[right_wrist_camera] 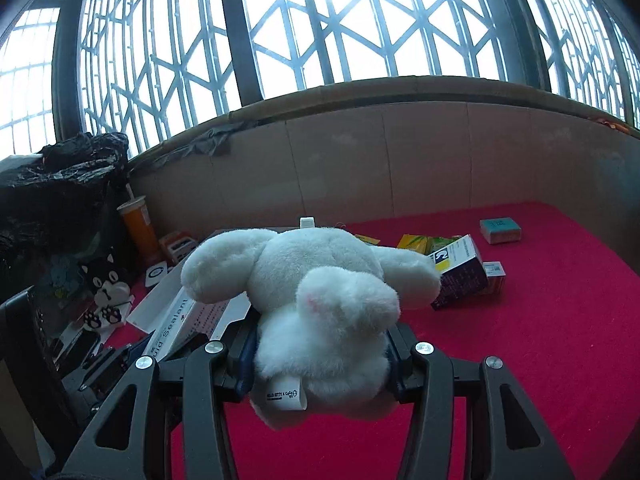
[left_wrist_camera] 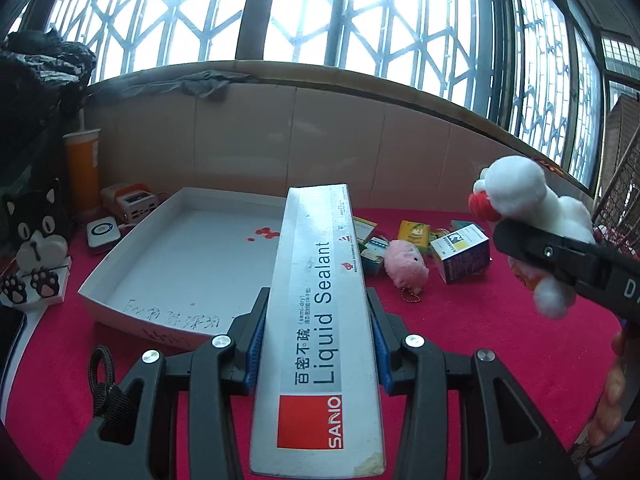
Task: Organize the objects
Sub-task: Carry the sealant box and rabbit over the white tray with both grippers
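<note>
My left gripper (left_wrist_camera: 316,344) is shut on a long silver Liquid Sealant box (left_wrist_camera: 320,320), which sticks out forward above the red table toward a shallow white tray (left_wrist_camera: 132,256). My right gripper (right_wrist_camera: 318,356) is shut on a white plush toy (right_wrist_camera: 316,300), held off the table; its blue pads press the toy's body. From the left wrist view the same white plush toy (left_wrist_camera: 520,204) hangs at the right in the right gripper (left_wrist_camera: 560,256). The Liquid Sealant box (right_wrist_camera: 176,324) shows low left in the right wrist view.
A pink plush (left_wrist_camera: 404,266), a purple and white carton (left_wrist_camera: 464,254) and several small boxes (left_wrist_camera: 414,232) lie on the red cloth. A teal box (right_wrist_camera: 500,230) sits far right. An orange cup (left_wrist_camera: 82,168), a cat figure (left_wrist_camera: 34,232) and chargers line the left edge.
</note>
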`<state>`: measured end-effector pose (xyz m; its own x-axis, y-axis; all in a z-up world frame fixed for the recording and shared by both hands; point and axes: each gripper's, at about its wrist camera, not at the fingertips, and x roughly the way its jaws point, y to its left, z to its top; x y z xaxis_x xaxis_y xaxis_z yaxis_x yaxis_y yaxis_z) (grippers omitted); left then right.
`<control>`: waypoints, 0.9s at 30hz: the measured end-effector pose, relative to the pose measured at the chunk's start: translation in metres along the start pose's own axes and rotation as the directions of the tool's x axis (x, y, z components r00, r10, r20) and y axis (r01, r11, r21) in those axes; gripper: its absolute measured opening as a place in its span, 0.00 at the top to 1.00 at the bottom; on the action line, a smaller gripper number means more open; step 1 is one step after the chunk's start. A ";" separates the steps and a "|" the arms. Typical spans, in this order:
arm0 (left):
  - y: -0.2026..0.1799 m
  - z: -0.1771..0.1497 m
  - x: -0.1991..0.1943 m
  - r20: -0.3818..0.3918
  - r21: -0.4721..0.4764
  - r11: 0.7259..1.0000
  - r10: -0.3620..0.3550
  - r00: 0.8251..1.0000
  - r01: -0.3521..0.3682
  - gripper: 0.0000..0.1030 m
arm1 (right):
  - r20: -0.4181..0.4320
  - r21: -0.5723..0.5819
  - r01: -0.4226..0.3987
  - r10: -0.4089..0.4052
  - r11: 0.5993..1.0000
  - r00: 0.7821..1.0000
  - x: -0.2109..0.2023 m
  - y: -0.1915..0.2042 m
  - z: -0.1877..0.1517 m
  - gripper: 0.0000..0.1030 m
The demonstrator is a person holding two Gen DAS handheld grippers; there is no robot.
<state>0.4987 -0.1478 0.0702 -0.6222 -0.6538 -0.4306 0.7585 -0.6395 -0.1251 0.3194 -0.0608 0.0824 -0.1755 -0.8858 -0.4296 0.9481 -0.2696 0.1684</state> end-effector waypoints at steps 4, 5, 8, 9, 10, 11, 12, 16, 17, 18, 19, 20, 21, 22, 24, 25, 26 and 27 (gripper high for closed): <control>0.000 0.000 0.000 0.003 0.004 1.000 -0.003 1.000 0.003 0.59 | 0.006 -0.023 0.000 0.001 1.000 1.000 -0.004 0.004 -0.002 0.47; -0.001 0.000 -0.001 0.003 0.005 1.000 -0.006 1.000 0.006 0.59 | 0.005 -0.024 -0.001 0.001 1.000 1.000 -0.005 0.003 -0.002 0.47; -0.001 -0.001 -0.001 0.001 0.002 1.000 -0.010 1.000 0.010 0.59 | -0.002 -0.023 -0.001 0.001 1.000 1.000 -0.006 0.003 -0.004 0.47; 0.000 0.000 -0.001 0.002 -0.002 1.000 -0.010 1.000 0.010 0.59 | -0.006 -0.022 -0.001 0.000 1.000 1.000 -0.006 0.003 -0.004 0.47; 0.001 0.000 -0.001 0.004 -0.008 1.000 -0.010 1.000 0.010 0.59 | -0.008 -0.021 0.000 0.000 1.000 1.000 -0.006 0.003 -0.004 0.47; 0.001 0.000 -0.001 0.005 -0.011 1.000 -0.009 1.000 0.009 0.59 | -0.009 -0.021 0.001 -0.001 1.000 1.000 -0.006 0.002 -0.004 0.47; 0.001 0.000 0.000 0.004 -0.014 1.000 -0.008 1.000 0.008 0.59 | -0.008 -0.021 0.001 -0.001 1.000 1.000 -0.006 0.002 -0.005 0.47; -0.001 -0.002 0.001 -0.007 -0.003 1.000 -0.009 1.000 0.009 0.59 | -0.007 -0.013 0.003 -0.003 1.000 1.000 -0.006 0.000 -0.005 0.47; -0.001 -0.003 0.000 -0.006 -0.001 1.000 -0.008 1.000 0.008 0.59 | -0.008 -0.009 0.002 -0.002 1.000 1.000 -0.005 0.001 -0.005 0.47; 0.000 -0.004 0.000 -0.006 -0.002 1.000 -0.006 1.000 0.006 0.59 | -0.011 -0.008 -0.001 0.000 1.000 1.000 -0.004 0.001 -0.006 0.47; 0.002 -0.004 0.000 -0.009 -0.006 1.000 -0.004 1.000 0.004 0.59 | -0.014 -0.009 -0.003 0.003 1.000 1.000 -0.003 0.002 -0.007 0.47; 0.004 -0.005 0.000 -0.011 -0.012 1.000 -0.002 1.000 0.002 0.59 | -0.018 -0.013 -0.008 0.007 1.000 1.000 -0.002 0.004 -0.008 0.47; 0.005 -0.005 0.000 -0.013 -0.015 1.000 -0.001 1.000 0.001 0.59 | -0.020 -0.016 -0.009 0.009 1.000 1.000 -0.001 0.006 -0.009 0.47; 0.006 -0.006 0.001 -0.017 -0.020 1.000 -0.001 1.000 0.001 0.59 | -0.021 -0.020 -0.012 0.011 1.000 1.000 0.000 0.007 -0.010 0.47; 0.008 -0.007 0.002 -0.025 -0.029 1.000 0.000 1.000 0.000 0.59 | -0.020 -0.025 -0.012 0.012 1.000 1.000 0.002 0.008 -0.011 0.47; 0.008 -0.007 0.002 -0.027 -0.029 1.000 -0.001 1.000 0.000 0.59 | -0.020 -0.023 -0.012 0.012 1.000 1.000 0.002 0.007 -0.011 0.47; 0.008 -0.007 0.002 -0.028 -0.027 1.000 0.000 1.000 -0.001 0.59 | -0.020 -0.018 -0.010 0.010 1.000 1.000 0.002 0.006 -0.011 0.47; 0.008 -0.007 0.001 -0.027 -0.026 1.000 0.001 1.000 -0.002 0.59 | -0.019 -0.012 -0.010 0.010 1.000 1.000 0.002 0.004 -0.011 0.47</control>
<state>0.5056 -0.1508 0.0628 -0.6159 -0.6434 -0.4547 0.7644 -0.6277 -0.1472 0.3260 -0.0599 0.0726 -0.1614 -0.8810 -0.4448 0.9529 -0.2563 0.1618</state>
